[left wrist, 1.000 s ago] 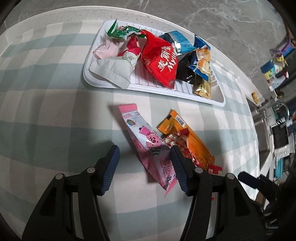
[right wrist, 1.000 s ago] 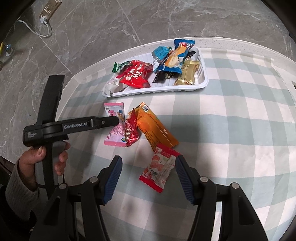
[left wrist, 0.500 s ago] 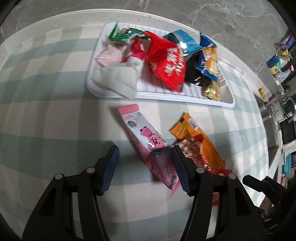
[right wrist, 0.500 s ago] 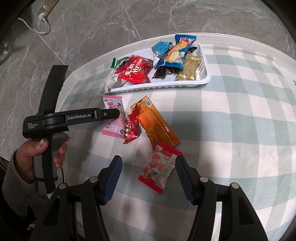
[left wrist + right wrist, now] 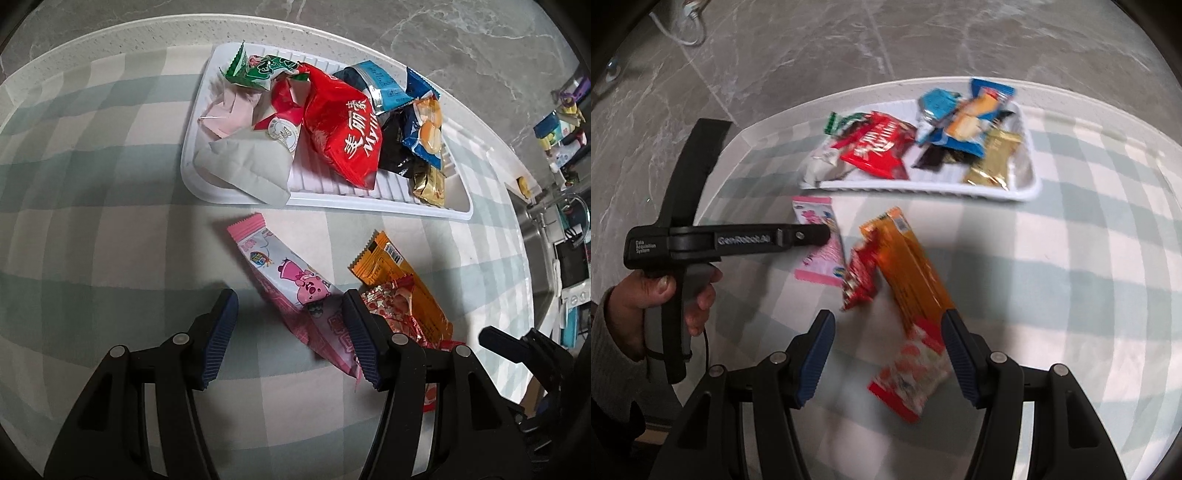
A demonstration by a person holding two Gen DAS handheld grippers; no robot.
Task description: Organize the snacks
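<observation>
A white tray (image 5: 369, 199) holds several snack packs, among them a big red bag (image 5: 343, 136). On the checked cloth lie a pink packet (image 5: 291, 284), an orange packet (image 5: 399, 273) and a small red candy pack (image 5: 391, 299). My left gripper (image 5: 288, 332) is open, its right finger over the pink packet's near end. In the right wrist view my right gripper (image 5: 886, 350) is open over a red-and-white packet (image 5: 912, 373), near the orange packet (image 5: 908, 266). The tray (image 5: 1030, 192) and left gripper (image 5: 820, 236) show there too.
The round table's white rim (image 5: 110, 40) curves along the far side, with grey marble floor (image 5: 775, 55) beyond. A shelf with clutter (image 5: 561, 122) stands at the far right. A hand (image 5: 665, 291) holds the left gripper's handle.
My left gripper has moved closer to the pink packet and the tray. My right gripper has moved forward over the red-and-white packet; its view is now blurred by motion.
</observation>
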